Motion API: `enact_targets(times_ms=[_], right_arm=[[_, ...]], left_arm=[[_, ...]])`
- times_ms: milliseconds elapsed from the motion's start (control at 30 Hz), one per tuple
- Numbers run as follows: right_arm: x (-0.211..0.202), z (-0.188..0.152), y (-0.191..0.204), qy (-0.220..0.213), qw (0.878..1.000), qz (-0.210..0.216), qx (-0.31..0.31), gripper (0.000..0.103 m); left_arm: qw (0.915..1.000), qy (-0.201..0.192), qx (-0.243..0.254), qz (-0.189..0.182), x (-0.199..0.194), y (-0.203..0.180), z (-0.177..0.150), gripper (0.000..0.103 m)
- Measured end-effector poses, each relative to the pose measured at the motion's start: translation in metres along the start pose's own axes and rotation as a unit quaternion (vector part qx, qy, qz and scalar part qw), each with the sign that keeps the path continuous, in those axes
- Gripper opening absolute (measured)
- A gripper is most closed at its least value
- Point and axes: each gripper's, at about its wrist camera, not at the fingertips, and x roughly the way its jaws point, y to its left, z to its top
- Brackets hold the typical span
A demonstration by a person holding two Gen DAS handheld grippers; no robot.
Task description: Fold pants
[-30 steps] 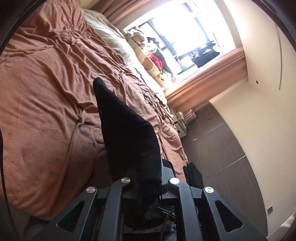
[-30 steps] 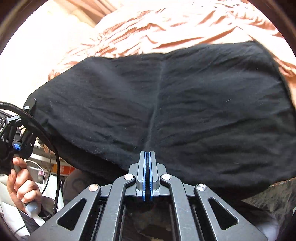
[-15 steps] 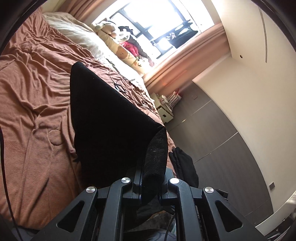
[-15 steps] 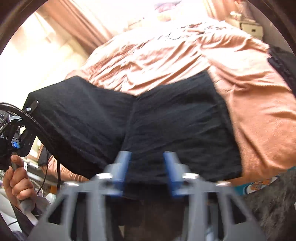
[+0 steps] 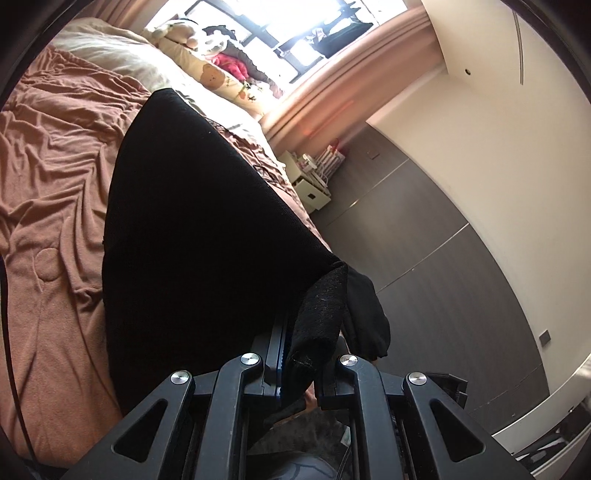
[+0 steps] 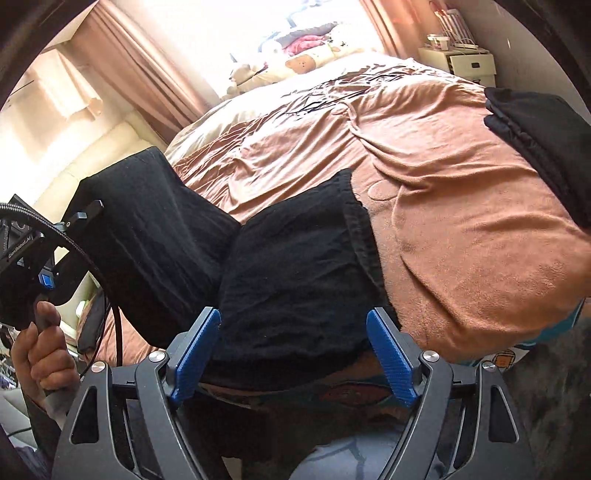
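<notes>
While the left gripper (image 5: 295, 354) is clamped on a corner of the black pants (image 6: 295, 273), lifting that side off the bed's (image 6: 461, 229) near edge, the right gripper (image 6: 291, 350) is opening, pads clear of the cloth draped just ahead.

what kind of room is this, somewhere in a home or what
Most likely a bedroom in a home: a wide bed under a rumpled brown bedspread, soft toys and pillows piled by the sunlit curtained window, and a small bedside cabinet.
</notes>
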Motion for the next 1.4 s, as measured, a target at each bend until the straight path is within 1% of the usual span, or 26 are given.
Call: enact_targets(times_ms=[100,267,367,500,633,700,767,867,967,1000,1033,1100,1200,1267,1333,1367,1400], right_arm=[[-0.007,-0.004,-0.012,0.000,1.000,-0.007,0.011,0.080],[-0.020,-0.012,-0.033,-0.001,0.999,-0.001,0.035,0.080],[-0.022,-0.013,-0.047,0.002,0.999,-0.008,0.052,0.080],[-0.030,-0.016,-0.061,0.006,0.997,-0.019,0.068,0.080],[-0.034,-0.018,-0.070,0.007,0.997,-0.024,0.078,0.080],[-0.036,-0.019,-0.073,0.008,0.996,-0.022,0.083,0.080],[-0.037,-0.020,-0.073,0.009,0.996,-0.021,0.086,0.080],[-0.039,-0.019,-0.074,0.007,0.996,-0.016,0.091,0.081],[-0.036,-0.017,-0.076,0.003,0.996,-0.003,0.093,0.080],[-0.035,-0.016,-0.076,0.002,0.996,0.004,0.094,0.080],[-0.034,-0.015,-0.077,0.002,0.995,0.012,0.096,0.080],[-0.033,-0.013,-0.077,0.001,0.995,0.028,0.099,0.080],[-0.029,-0.011,-0.079,-0.001,0.994,0.041,0.101,0.080],[-0.024,-0.011,-0.080,0.002,0.994,0.047,0.102,0.080],[-0.016,-0.010,-0.079,0.008,0.993,0.056,0.101,0.066],[-0.012,-0.009,-0.078,0.014,0.993,0.060,0.103,0.063],[-0.007,-0.008,-0.078,0.020,0.992,0.064,0.106,0.057]], left_arm=[[0.9996,0.027,0.009,-0.002,0.025,-0.006,-0.002,0.011],[0.9968,0.078,0.016,-0.004,0.076,-0.011,-0.014,0.012],[0.9934,0.113,0.020,0.004,0.109,-0.010,-0.024,0.012],[0.9877,0.156,0.012,0.011,0.140,-0.004,-0.040,0.012],[0.9860,0.166,0.012,0.015,0.151,-0.005,-0.052,0.012],[0.9848,0.171,0.021,0.022,0.154,-0.010,-0.054,0.012],[0.9835,0.174,0.040,0.029,0.157,-0.018,-0.056,0.015],[0.9807,0.185,0.057,0.026,0.156,-0.021,-0.061,0.023],[0.9771,0.205,0.057,0.002,0.152,-0.020,-0.066,0.040],[0.9757,0.212,0.056,-0.006,0.150,-0.020,-0.067,0.052],[0.9750,0.214,0.057,-0.011,0.148,-0.020,-0.069,0.061],[0.9753,0.212,0.062,-0.006,0.142,-0.020,-0.070,0.065],[0.9760,0.210,0.056,-0.012,0.133,-0.015,-0.071,0.067],[0.9775,0.204,0.054,-0.004,0.125,-0.011,-0.070,0.068],[0.9787,0.199,0.049,0.010,0.118,-0.005,-0.070,0.069],[0.9793,0.197,0.045,0.014,0.113,-0.001,-0.069,0.069],[0.9800,0.194,0.040,0.018,0.110,0.003,-0.068,0.069]])
